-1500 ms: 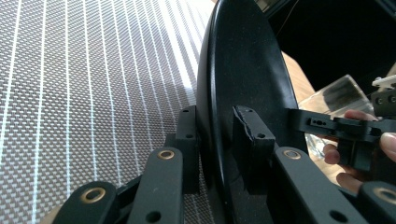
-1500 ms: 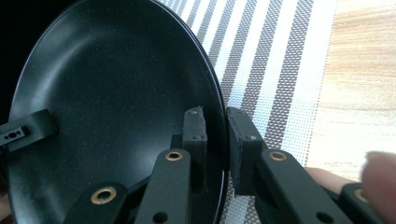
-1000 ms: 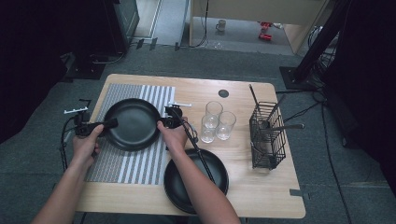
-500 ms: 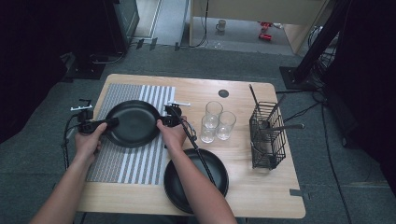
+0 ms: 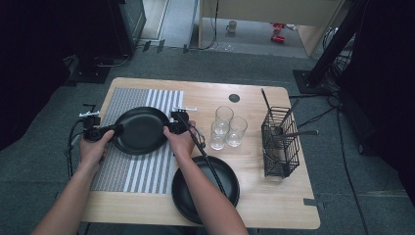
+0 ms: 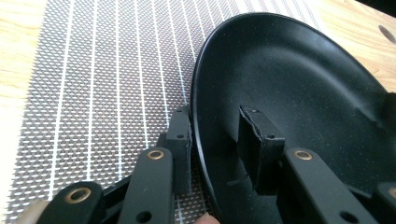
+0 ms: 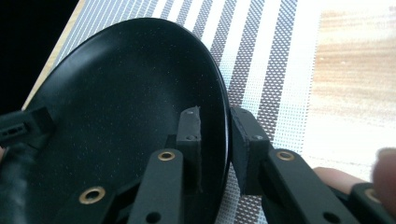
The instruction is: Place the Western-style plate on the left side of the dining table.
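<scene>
Both grippers straddle the black plate's (image 5: 141,129) rim, left gripper (image 5: 108,131) at nine o'clock, right gripper (image 5: 172,128) at three o'clock, jaws just easing apart and pads off it, to centre it on the striped mat (image 5: 122,171).

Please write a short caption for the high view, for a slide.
Two hand-held grippers, left gripper and right gripper, straddle opposite rims of a black plate over the striped placemat.
</scene>
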Motion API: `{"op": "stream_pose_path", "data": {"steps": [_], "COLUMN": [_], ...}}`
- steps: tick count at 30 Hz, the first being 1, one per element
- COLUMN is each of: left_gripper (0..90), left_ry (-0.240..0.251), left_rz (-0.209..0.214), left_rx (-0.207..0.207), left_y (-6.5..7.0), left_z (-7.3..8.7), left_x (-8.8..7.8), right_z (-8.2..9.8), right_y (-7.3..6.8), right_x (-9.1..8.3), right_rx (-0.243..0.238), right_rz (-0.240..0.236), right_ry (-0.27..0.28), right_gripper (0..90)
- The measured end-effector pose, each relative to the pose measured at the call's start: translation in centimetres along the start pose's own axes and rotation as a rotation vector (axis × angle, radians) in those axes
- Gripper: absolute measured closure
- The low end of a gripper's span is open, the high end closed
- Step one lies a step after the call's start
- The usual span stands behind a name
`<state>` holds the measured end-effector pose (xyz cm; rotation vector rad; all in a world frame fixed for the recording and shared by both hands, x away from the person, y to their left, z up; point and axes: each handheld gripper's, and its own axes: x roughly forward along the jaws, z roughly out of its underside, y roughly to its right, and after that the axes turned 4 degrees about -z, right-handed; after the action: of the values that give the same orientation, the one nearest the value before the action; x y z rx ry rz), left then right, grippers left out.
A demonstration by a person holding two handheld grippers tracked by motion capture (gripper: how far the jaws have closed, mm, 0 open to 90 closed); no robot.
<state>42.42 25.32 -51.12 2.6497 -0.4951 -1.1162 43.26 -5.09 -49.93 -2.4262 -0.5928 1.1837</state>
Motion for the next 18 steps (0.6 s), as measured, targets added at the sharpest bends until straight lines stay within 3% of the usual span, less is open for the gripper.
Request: {"op": "stream_pose_path", "data": {"steps": [3,5,7,11,13,18], "left_gripper": [66.0,60.9,60.1,55.8,49.9,45.9], "left_ry": [0.024,0.038,0.055,0.099,0.113,0.114], "left_rz": [-0.024,-0.024,-0.030,-0.040,-0.050,-0.055], "left_rx": [0.015,0.003,0.005,0.046,0.056,0.074], "left_y": [0.1,0.0,0.0,0.3,0.6,1.2], "left_z": [0.1,0.1,0.2,0.6,0.9,1.2], "left_x": [-0.3,-0.6,-0.9,-1.5,-1.9,-2.5], "right_z": [0.0,0.0,0.0,0.2,0.6,0.9], "right_y": [0.0,-0.1,-0.1,-0.5,-1.1,-1.9], "right_x": [-0.4,-0.8,-1.0,-1.6,-2.0,-2.8], "right_rx": [-0.035,-0.061,-0.060,-0.094,-0.141,-0.205], "right_rz": [0.002,0.013,0.006,-0.011,-0.024,-0.014], "right_ry": [0.025,0.038,0.035,0.058,0.077,0.101], "right_gripper": [70.2,66.8,66.0,64.4,63.0,62.0]}}
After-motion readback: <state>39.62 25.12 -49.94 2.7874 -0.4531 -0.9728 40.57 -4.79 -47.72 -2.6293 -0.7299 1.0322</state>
